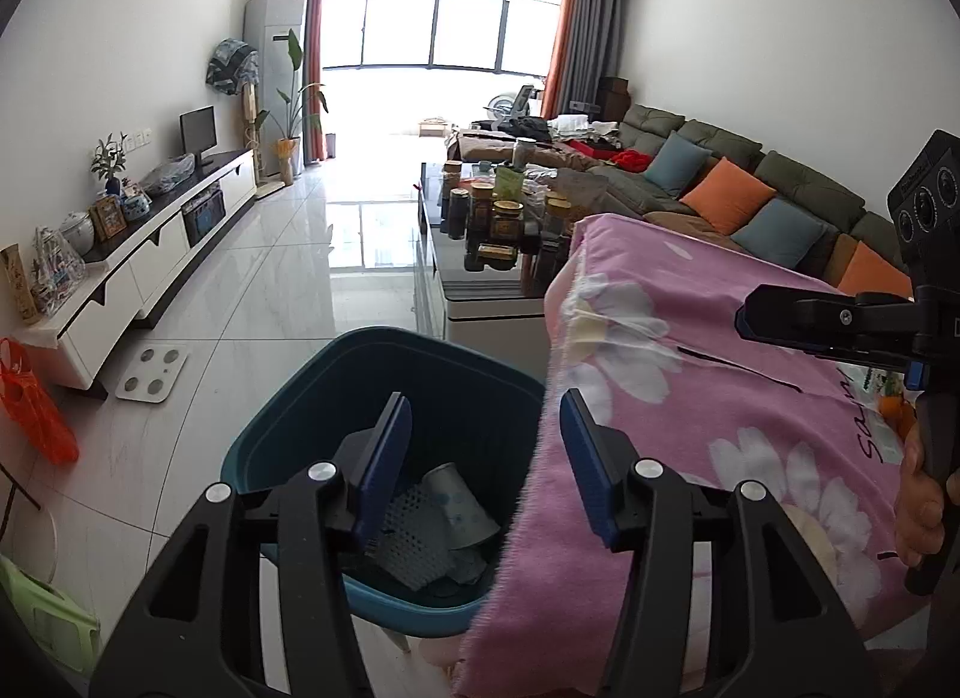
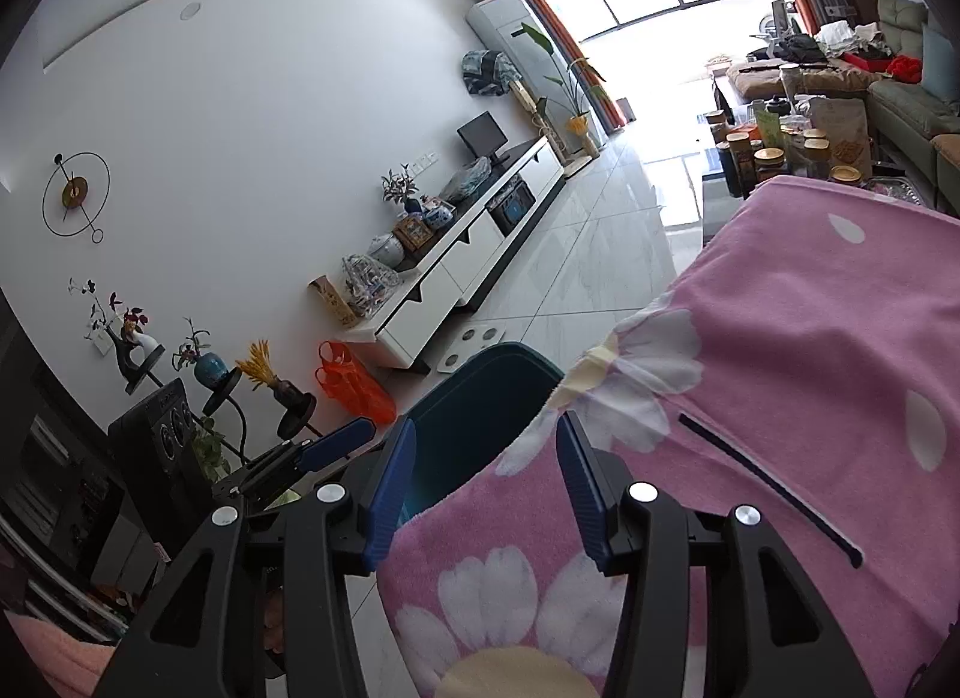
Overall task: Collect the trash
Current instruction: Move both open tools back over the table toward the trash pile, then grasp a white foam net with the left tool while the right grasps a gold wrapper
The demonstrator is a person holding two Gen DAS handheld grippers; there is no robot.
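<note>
A teal trash bin (image 1: 384, 338) stands on the tiled floor against a table draped in a pink flowered blanket (image 1: 720, 374). Inside the bin lie a crumpled paper cup (image 1: 459, 503) and a piece of white foam netting (image 1: 414, 542). My left gripper (image 1: 486, 416) hangs open above the bin with nothing between its fingers. My right gripper (image 2: 486, 440) is open too, over the blanket's (image 2: 810, 338) edge beside the bin (image 2: 474, 398), and holds nothing. In the left wrist view it (image 1: 756, 320) reaches in from the right, a hand (image 1: 924, 494) on its grip.
A glass coffee table (image 1: 444, 278) crowded with jars stands beyond the bin. A white TV cabinet (image 1: 150, 254) runs along the left wall, with a bathroom scale (image 1: 150, 368) and an orange bag (image 1: 36, 410) on the floor. A green sofa (image 1: 750, 182) lines the right wall.
</note>
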